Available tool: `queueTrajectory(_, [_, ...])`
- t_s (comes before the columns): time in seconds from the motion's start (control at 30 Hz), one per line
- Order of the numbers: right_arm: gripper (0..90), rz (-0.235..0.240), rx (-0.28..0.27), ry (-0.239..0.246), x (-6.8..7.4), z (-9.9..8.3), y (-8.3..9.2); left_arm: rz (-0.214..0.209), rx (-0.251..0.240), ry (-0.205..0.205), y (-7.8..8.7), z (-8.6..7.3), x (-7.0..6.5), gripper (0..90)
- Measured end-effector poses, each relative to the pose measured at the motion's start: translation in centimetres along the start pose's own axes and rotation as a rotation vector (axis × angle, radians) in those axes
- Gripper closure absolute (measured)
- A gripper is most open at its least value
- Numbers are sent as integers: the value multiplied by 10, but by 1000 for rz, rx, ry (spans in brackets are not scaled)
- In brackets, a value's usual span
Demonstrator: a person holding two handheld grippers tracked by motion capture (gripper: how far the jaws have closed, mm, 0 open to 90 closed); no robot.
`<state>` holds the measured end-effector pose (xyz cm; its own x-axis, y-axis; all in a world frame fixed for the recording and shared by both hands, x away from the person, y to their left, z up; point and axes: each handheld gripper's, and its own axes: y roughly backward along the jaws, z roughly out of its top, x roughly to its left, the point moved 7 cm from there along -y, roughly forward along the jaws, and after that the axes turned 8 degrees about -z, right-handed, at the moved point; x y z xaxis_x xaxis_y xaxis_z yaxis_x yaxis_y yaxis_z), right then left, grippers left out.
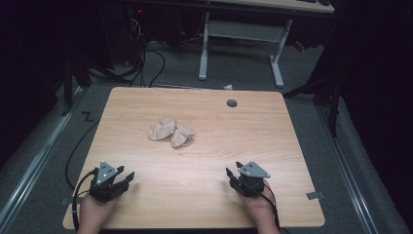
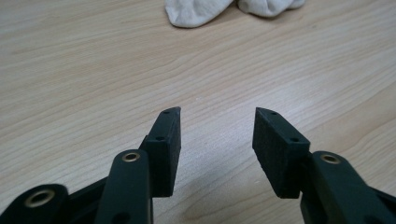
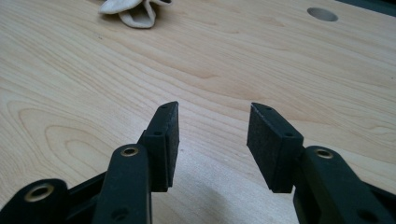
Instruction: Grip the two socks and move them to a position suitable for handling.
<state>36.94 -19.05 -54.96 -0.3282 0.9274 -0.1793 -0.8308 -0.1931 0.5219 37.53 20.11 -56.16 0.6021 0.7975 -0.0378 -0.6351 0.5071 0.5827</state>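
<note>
Two pale cloth pieces lie on the wooden counter: the left cloth and the right cloth, crumpled, touching each other at the middle of the top, a little left of centre. There are two tongs, one in each hand, and one round grey hole in the counter near its far edge.

The left tongs sit low at the near left corner, held by the left hand that comes in from the bottom edge; they point forward and toward the right, at the cloths. The right tongs sit at the near right, in the right hand, and point forward and toward the left. Both are well apart from the cloths and from each other. Each carries a grey three-cornered plate on top, and a black cable trails from each toward the person.

In the left gripper view the left tongs stand wide apart with only bare wood between the jaws; the two cloths lie at the top edge, well ahead. In the right gripper view the right tongs are likewise wide and hold nothing; the cloths sit at the upper left and the hole at the upper right. The high view adds the grey carpeted floor and a white desk frame beyond the counter.
</note>
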Motion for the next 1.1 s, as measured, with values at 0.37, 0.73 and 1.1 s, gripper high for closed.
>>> queueTrajectory(0.37, [567,56,30,-42,1,-8,-6,-35,9,13,-8,0,-3,518])
queueTrajectory(0.73, [563,57,34,-65,1,-9,-7,-40,8,25,-8,0,-3,504])
queueTrajectory(1.1, [539,61,42,-57,2,-11,-8,-50,22,17,-12,-2,-6,498])
